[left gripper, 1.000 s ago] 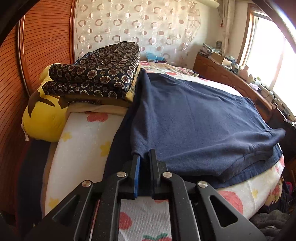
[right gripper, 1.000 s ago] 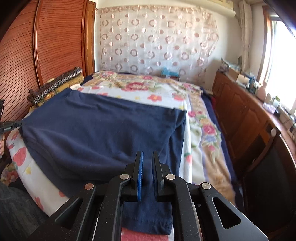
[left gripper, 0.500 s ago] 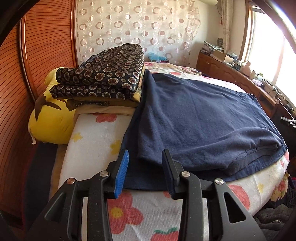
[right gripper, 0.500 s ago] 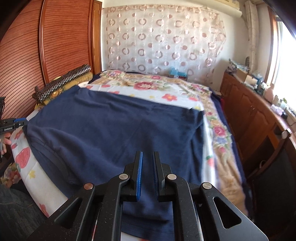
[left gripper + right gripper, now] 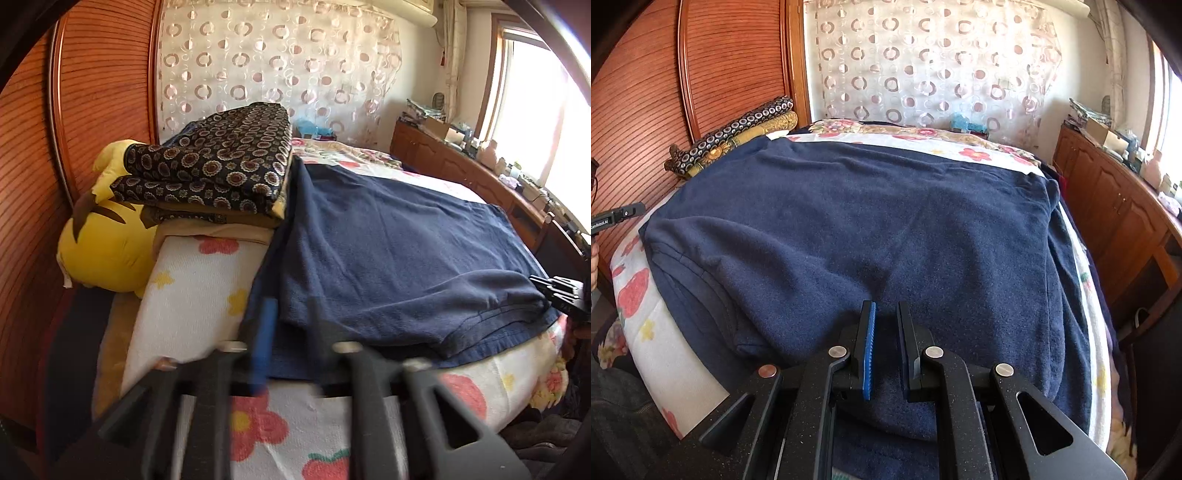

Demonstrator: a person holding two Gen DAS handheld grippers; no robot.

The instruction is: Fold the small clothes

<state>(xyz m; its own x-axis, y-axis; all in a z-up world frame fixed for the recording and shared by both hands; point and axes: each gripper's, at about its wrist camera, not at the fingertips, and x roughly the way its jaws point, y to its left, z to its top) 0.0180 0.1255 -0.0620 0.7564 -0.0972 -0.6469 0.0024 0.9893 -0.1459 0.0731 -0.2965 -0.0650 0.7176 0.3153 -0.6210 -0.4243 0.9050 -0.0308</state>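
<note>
We see a big navy-blue knit garment [image 5: 886, 221] spread flat over the bed w/ a white flower-print blanket [image 5: 192, 295], its folded edge hanging at the near side.

Left claw [image 5: 288, 332], blurred in its own view, has just been closing: its blue-padded finger and black finger sit close together at the garment's near-left corner, and navy cloth lies between them. We read it as clamped on that corner, tho the blur hides the exact contact.

Right claw [image 5: 886, 339] is over the garment's near edge, fingers nearly together w/ a narrow gap; navy fabric shows in the gap and under the frame, so it looks pinched on the cloth. Its tip also shows at the right edge of the left view [image 5: 557, 295], touching the garment's far corner.

Beside the garment, on the left, a folded dark circle-patterned cloth stack [image 5: 214, 166] rests on a yellow plush toy [image 5: 107, 243], against the reddish slatted wood headboard [image 5: 33, 184].
</note>
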